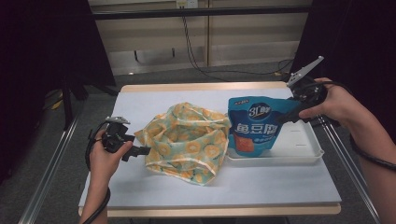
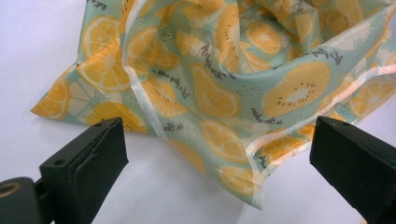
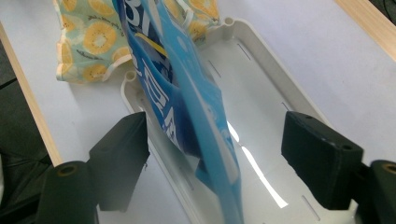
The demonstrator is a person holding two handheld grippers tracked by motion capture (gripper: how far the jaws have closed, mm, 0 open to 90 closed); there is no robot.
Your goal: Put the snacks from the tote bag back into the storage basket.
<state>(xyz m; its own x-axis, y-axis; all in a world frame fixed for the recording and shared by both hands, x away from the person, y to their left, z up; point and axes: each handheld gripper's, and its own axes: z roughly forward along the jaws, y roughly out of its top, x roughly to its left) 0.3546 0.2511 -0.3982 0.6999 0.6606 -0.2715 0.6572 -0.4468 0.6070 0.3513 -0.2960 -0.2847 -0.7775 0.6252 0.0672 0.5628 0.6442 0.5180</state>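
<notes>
step: release pouch | blue foil snack pouch (image 3: 187, 116) stands in white plastic tray (image 3: 280, 79), right on desk | your right tongs (image 3: 215, 140) gape, pads clear; withdraw straight | left tongs (image 2: 217, 154) open, near citrus-print cloth bag (image 2: 224, 79)

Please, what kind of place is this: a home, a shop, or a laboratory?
Probably a laboratory recording bench: a bare white table edged with metal rails, dark curtains at both sides, and loose cables on the floor.

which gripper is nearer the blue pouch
Right. The right gripper has the blue pouch standing between its open jaws over the tray. The left gripper sits across the table, jaws open at the fruit-print bag.
</notes>
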